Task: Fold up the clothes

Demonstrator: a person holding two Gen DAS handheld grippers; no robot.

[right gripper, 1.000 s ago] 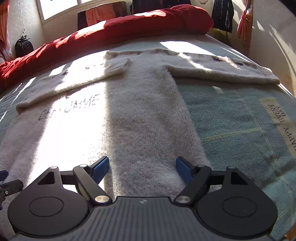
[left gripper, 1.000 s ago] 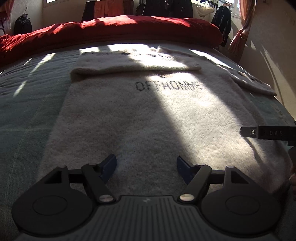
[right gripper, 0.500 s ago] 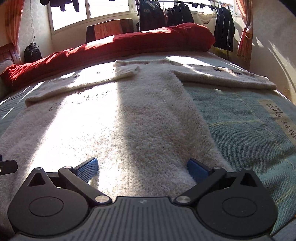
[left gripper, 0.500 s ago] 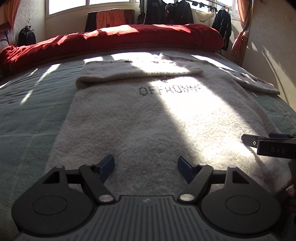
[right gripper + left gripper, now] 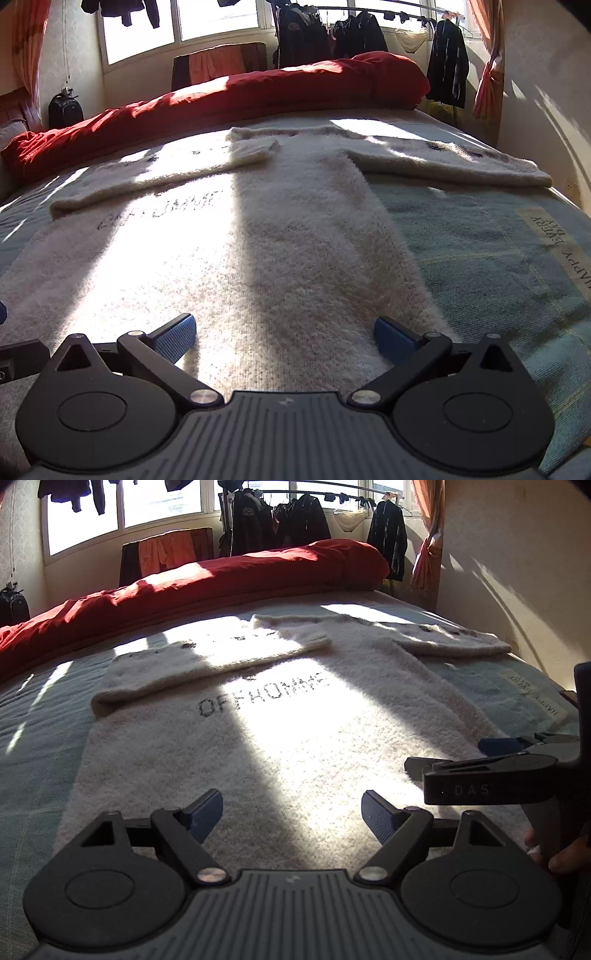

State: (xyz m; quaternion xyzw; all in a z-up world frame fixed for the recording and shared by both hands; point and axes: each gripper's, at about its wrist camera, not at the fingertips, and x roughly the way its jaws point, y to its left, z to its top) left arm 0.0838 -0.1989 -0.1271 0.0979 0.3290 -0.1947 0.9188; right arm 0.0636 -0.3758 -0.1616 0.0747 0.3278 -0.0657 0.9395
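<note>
on the bed (image 5: 498, 266) i see the cream sweater (image 5: 288, 746) lying flat, one sleeve folded across its chest. my left hand-held gripper (image 5: 291, 814) is opening over the hem, grasping nothing; my right hand-held gripper (image 5: 284, 334) hangs released, empty.

Fuzzy cream sweater (image 5: 280, 738) flat on bed, one sleeve folded in.

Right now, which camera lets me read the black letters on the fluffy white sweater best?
The left wrist view. There the black letters sit near the middle of the sweater, dark and sharp in sunlight, reading OFFHOMME. In the right wrist view the same letters lie off to the left, faint, slanted and washed out by glare, so they cannot be read.
</note>
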